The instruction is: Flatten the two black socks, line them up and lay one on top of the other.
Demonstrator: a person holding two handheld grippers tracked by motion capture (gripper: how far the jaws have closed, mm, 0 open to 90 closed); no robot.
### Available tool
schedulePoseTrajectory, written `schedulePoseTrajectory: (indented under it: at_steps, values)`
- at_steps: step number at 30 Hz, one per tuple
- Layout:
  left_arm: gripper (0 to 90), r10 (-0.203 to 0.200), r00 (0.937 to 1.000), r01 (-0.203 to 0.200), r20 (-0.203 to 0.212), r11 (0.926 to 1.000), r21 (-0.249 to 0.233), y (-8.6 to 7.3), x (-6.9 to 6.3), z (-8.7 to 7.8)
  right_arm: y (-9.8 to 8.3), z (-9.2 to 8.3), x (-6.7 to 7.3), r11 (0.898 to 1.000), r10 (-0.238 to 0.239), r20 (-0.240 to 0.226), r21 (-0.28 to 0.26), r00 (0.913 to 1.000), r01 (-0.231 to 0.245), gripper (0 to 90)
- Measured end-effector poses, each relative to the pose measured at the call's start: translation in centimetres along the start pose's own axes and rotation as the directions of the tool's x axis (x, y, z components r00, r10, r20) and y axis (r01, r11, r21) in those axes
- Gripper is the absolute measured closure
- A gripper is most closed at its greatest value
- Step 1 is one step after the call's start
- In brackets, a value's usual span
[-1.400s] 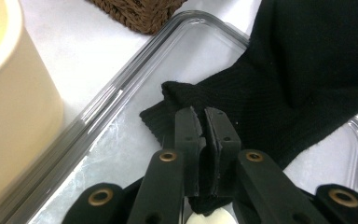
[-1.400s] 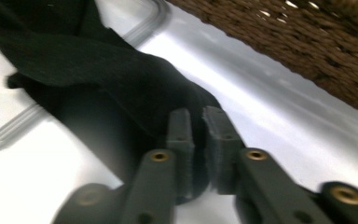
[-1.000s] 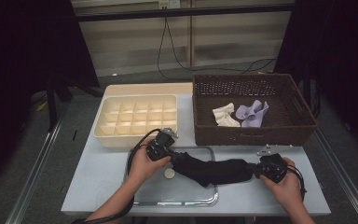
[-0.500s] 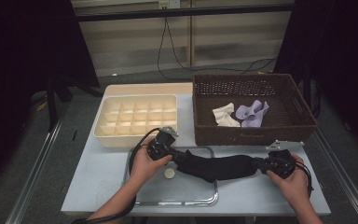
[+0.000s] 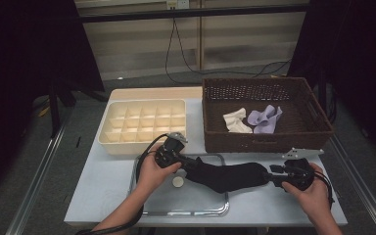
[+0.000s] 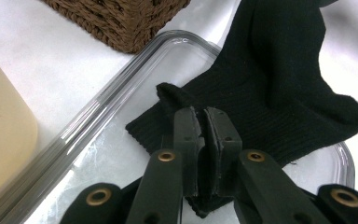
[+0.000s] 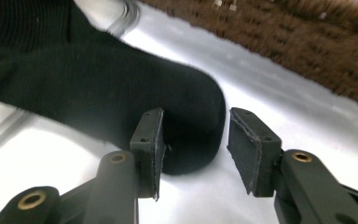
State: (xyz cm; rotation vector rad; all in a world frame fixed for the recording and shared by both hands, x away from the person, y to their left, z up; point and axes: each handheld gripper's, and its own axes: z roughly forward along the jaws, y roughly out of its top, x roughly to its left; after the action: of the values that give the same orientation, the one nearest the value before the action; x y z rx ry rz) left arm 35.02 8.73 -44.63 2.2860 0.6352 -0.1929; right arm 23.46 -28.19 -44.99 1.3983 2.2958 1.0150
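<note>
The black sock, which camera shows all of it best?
The high view: the whole black sock lies stretched between both grippers. The left gripper view shows its cuff end pinched in shut jaws; the right gripper view shows just its toe end, blurry, between open jaws.

Pale wall panels (image 5: 142,46), dangling black cable (image 5: 174,44), grey floor (image 5: 39,161), perhaps carpeted

Each hand-held gripper is black: the left hand-held gripper (image 6: 201,140) has brass-coloured rivets on its jaw arms. The right hand-held gripper (image 7: 196,144) has flat dark pads and a grey three-cornered plate on top. A black cable trails from each, and the forearms are bare of sleeves.
</note>
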Motion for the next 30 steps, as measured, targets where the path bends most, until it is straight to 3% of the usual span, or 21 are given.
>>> schedulePoseTrajectory:
  at_steps: [6,12,19,24,26,27,28,30]
  values:
    - [83.6,0.013,0.9999,-0.013,-0.005,0.9999,0.004,0.0,-0.1,0.1,1.4,0.3,0.7,0.999,-0.015,-0.011,-0.034,0.9998,0.015,57.6]
    - [83.6,0.02,0.9998,-0.02,0.009,0.9998,0.005,0.0,-0.1,0.2,1.8,2.5,1.5,0.999,-0.031,-0.033,-0.023,0.999,0.031,60.9]
    - [83.8,0.012,0.9999,-0.012,0.007,0.9999,-0.002,0.0,-0.2,0.0,1.1,4.3,2.0,0.995,-0.09,-0.058,0.046,0.9942,0.093,84.6]
    - [84.0,0.011,0.9999,-0.011,-0.001,0.9998,-0.017,0.2,-0.3,-0.5,1.4,2.8,1.5,0.997,-0.075,-0.057,0.006,0.9955,0.076,87.5]
    - [84.0,0.002,0.9999,-0.001,0.013,0.9988,-0.048,0.3,-0.3,-0.7,1.7,2.0,1.2,0.997,-0.071,-0.053,-0.018,0.9961,0.07,87.4]
    - [83.9,0.005,0.9999,-0.006,-0.016,0.9991,-0.043,0.3,-0.4,-0.9,1.8,1.6,1.1,0.997,-0.07,-0.045,-0.028,0.9965,0.069,87.4]
    - [83.9,0.006,0.9999,-0.005,0.015,0.9981,-0.061,0.3,-0.4,-1.0,1.9,1.4,1.0,0.997,-0.07,-0.041,-0.032,0.9967,0.069,87.4]
    - [83.9,0.006,0.9999,-0.005,0.009,0.9983,-0.058,0.4,-0.5,-1.3,2.1,1.0,0.8,0.997,-0.061,-0.04,-0.048,0.9973,0.059,87.3]
